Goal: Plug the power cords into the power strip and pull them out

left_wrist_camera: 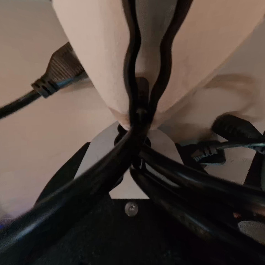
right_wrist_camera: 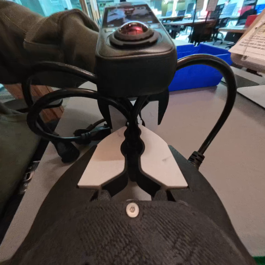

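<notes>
Several black power cords are gathered into one bundle. My right gripper is shut on the bundle between its white pads. My left gripper faces it tip to tip and is shut on the same bundle. It shows in the right wrist view with its camera body above. The right gripper's pale fingers fill the top of the blurred left wrist view. Loose plugs lie on the table. No power strip shows in either view.
A grey table lies under both grippers. One cord arcs high on the right down to a ribbed end. A blue bin stands behind, papers at far right. A person's olive sleeve is at the left. Tip to tip, the grippers are about 8 centimetres apart.
</notes>
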Available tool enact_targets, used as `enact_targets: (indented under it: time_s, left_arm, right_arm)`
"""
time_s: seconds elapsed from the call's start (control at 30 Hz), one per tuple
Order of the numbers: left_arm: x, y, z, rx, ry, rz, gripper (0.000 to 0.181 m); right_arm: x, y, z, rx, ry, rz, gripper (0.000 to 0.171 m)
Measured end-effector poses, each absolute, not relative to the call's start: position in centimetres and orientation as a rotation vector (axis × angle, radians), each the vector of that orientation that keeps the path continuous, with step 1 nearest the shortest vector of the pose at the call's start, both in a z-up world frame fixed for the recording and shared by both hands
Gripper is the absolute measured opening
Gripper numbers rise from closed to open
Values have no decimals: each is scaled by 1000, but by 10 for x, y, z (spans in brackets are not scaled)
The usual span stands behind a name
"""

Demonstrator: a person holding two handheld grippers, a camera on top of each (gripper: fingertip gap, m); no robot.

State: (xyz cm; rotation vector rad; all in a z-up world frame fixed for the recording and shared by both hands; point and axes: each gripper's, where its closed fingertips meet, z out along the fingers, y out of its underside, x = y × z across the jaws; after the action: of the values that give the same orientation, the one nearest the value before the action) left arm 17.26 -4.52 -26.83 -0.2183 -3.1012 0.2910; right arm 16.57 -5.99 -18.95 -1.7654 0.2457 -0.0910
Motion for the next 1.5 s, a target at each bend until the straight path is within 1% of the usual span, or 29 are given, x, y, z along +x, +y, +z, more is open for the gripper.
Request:
enact_targets:
  time_s: [0.17, 0.23, 0.3, 0.43, 0.57, 0.73, 0.9, 1.0, 1.07, 1.1, 1.13, 1.17, 1.23, 1.27, 1.33, 1.43, 1.5]
  left_arm:
    - [178, -45, -268, -138, -3129, 288, 25]
    - [179, -44, -268, -144, -3125, 299, 25]
    - [175, -44, -268, -196, -3112, 289, 26]
    - [179, -43, -267, -139, -3126, 293, 25]
    - [175, -45, -267, -176, -3101, 323, 25]
    - [180, -44, -267, -72, -3126, 338, 26]
    - [177, -45, -267, -127, -3111, 346, 25]
    - [179, -44, -267, -85, -3120, 357, 26]
    - [179, -44, -265, -85, -3125, 348, 25]
    - [177, -48, -267, -103, -3120, 383, 24]
    - [177, -50, -266, -115, -3123, 405, 23]
    - [178, -49, -266, -69, -3117, 397, 22]
    - [177, -49, -266, -91, -3133, 398, 24]
    - [177, -48, -266, -83, -3131, 414, 25]
    - [178, -48, -267, -73, -3119, 440, 24]
    - [178, -48, -267, -85, -3116, 441, 25]
    - [179, -47, -268, -90, -3108, 453, 25]
  right_arm:
    - [188, -62, -188, -1655, 433, -105, 6]
    - [185, -60, -187, -1632, 425, -60, 6]
    - [172, -60, -188, -1713, 311, -80, 6]
    - [188, -61, -187, -1621, 433, -89, 7]
    - [169, -60, -186, -1710, 249, -110, 6]
    - [191, -63, -185, -1597, 440, -93, 7]
    - [177, -59, -185, -1705, 302, -133, 6]
    - [192, -63, -184, -1616, 439, -101, 7]
    - [189, -61, -183, -1603, 417, -89, 7]
    - [172, -56, -155, -1473, 267, -48, 6]
    - [155, -55, -133, -1406, 158, 0, 12]
    - [156, -56, -126, -1430, 153, -23, 12]
    - [184, -70, -156, -1609, 329, -148, 9]
    - [190, -79, -157, -1592, 376, -172, 9]
    - [186, -98, -136, -1516, 365, -194, 9]
    - [172, -113, -142, -1652, 321, -214, 9]
    - [160, -120, -129, -1659, 264, -231, 9]
